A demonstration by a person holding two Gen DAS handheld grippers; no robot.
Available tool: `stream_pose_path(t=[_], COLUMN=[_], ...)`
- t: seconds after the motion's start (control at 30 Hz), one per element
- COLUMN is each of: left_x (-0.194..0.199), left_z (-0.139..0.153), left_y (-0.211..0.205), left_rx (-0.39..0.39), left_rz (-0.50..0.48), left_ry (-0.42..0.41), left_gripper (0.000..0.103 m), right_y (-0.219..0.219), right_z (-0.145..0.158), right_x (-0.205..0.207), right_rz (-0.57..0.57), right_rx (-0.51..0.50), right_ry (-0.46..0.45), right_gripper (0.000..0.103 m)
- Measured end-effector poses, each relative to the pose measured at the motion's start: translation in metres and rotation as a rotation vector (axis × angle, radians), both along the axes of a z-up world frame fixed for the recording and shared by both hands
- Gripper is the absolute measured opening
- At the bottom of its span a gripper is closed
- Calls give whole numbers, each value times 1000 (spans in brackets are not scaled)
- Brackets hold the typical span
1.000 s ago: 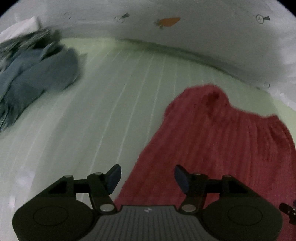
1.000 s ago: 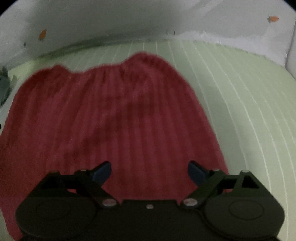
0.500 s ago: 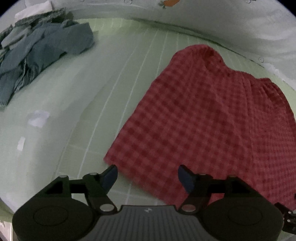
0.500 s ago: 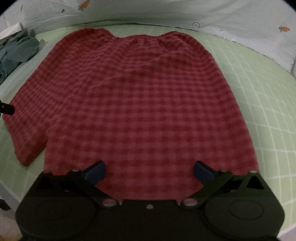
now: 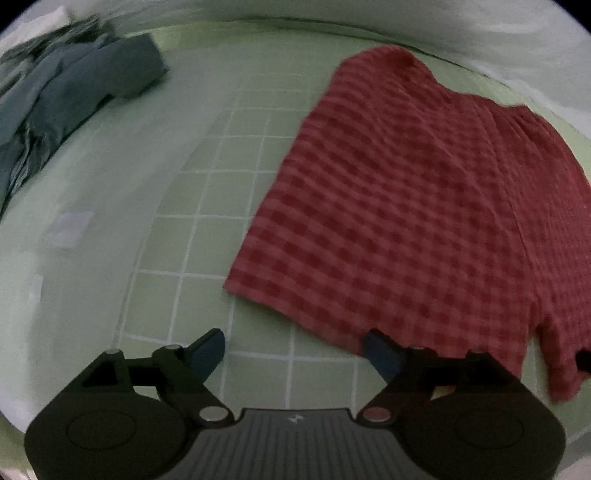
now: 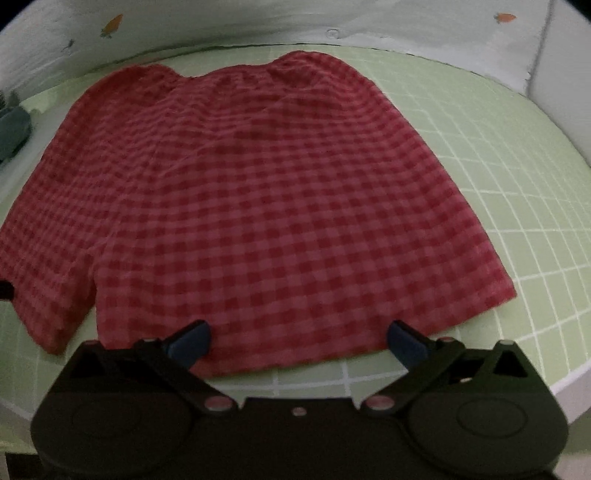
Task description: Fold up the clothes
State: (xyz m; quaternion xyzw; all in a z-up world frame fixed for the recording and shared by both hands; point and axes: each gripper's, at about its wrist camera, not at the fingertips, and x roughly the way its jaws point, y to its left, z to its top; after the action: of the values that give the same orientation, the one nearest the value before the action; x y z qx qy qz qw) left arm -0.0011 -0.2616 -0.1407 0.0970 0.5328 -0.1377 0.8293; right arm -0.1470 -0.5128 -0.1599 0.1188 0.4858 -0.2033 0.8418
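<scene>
Red checked shorts (image 5: 424, 206) lie spread flat on the green gridded sheet (image 5: 207, 206), waistband at the far side and leg hems toward me. My left gripper (image 5: 295, 350) is open and empty, just short of the left leg's hem. In the right wrist view the shorts (image 6: 266, 206) fill the middle. My right gripper (image 6: 297, 341) is open and empty, its fingertips (image 6: 188, 338) over the right leg's near hem.
A pile of grey-blue clothes (image 5: 62, 99) lies at the far left; its edge shows in the right wrist view (image 6: 13, 129). A white wall with carrot prints (image 6: 110, 26) runs behind the bed. The bed's edge (image 6: 576, 373) drops off at near right.
Both grippers have pulled back toward me and up from the shorts, so the whole garment and its near hems now show. Both stay open.
</scene>
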Motion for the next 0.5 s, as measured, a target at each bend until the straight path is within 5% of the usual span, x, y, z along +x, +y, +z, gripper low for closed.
stream_pose_path(t=[0.33, 0.4, 0.47, 0.5], left_x=[3, 2, 2, 3], left_z=[-1, 3, 7, 9], left_y=[-2, -4, -8, -11], left_rx=[-15, -19, -25, -24], left_rz=[4, 9, 2, 6], left_ry=[-18, -33, -37, -28], left_gripper=[86, 65, 16, 4], right_y=[0, -2, -6, -10], right_z=[0, 1, 3, 4], right_x=[2, 0, -3, -5], right_rz=[-24, -20, -16, -18], right_rx=[19, 31, 26, 17], right_ry=[25, 34, 38, 38], right_gripper=[103, 103, 103, 103])
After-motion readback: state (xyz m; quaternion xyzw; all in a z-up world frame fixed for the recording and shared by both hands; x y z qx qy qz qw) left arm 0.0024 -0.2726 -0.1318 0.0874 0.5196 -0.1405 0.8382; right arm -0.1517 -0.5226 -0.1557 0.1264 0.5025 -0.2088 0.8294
